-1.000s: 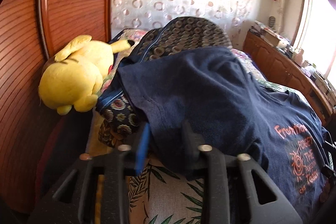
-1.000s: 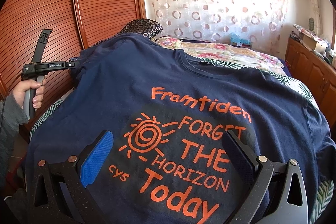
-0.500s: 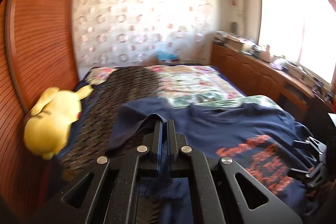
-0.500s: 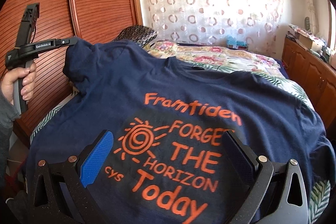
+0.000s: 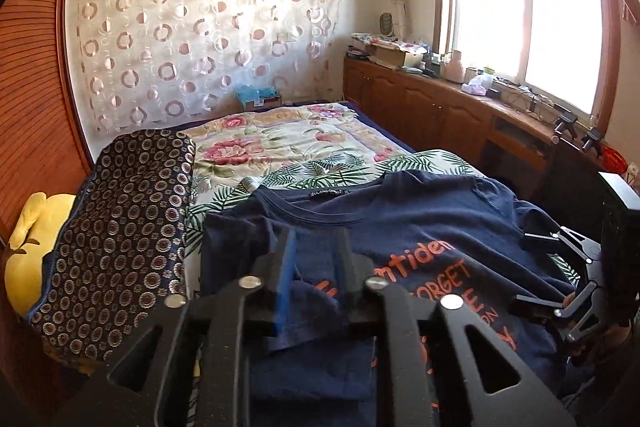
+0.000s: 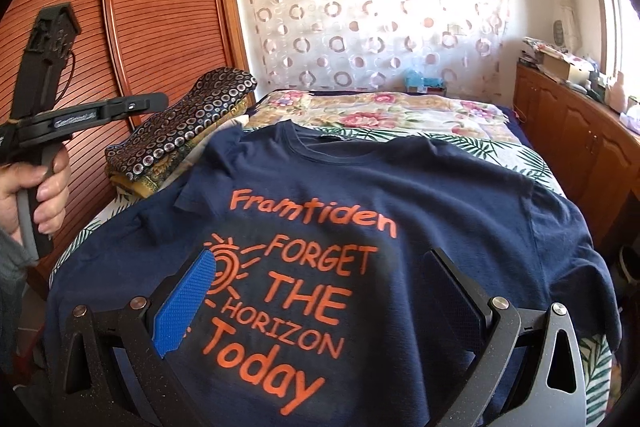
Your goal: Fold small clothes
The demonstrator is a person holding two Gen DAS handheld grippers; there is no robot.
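Lying chest-up on the bed, a navy T-shirt with orange lettering fills the middle of both wrist views, collar toward twelve o'clock. Its sleeve on the nine o'clock side is turned in over the chest.

The left gripper has just been parting its tongs, which now stand a little apart. Dark cloth shows through the gap in its own view. From the right wrist the same tool is seen at nine o'clock, held in a hand and lifted clear of the shirt, pinching nothing.

The right gripper has its tongs spread wide at six o'clock over the printed sun and slogan, nothing caught between them. From the left wrist it sits at three o'clock by the shirt's far side.

A folded ring-patterned cloth lies at nine o'clock beside the shirt, with a yellow plush toy beyond it against the slatted wardrobe door.

At twelve o'clock, past the head of the bed, a small box holds something blue, possibly tissues. A cardboard box stands on the wooden cabinet at two o'clock, its contents hidden.
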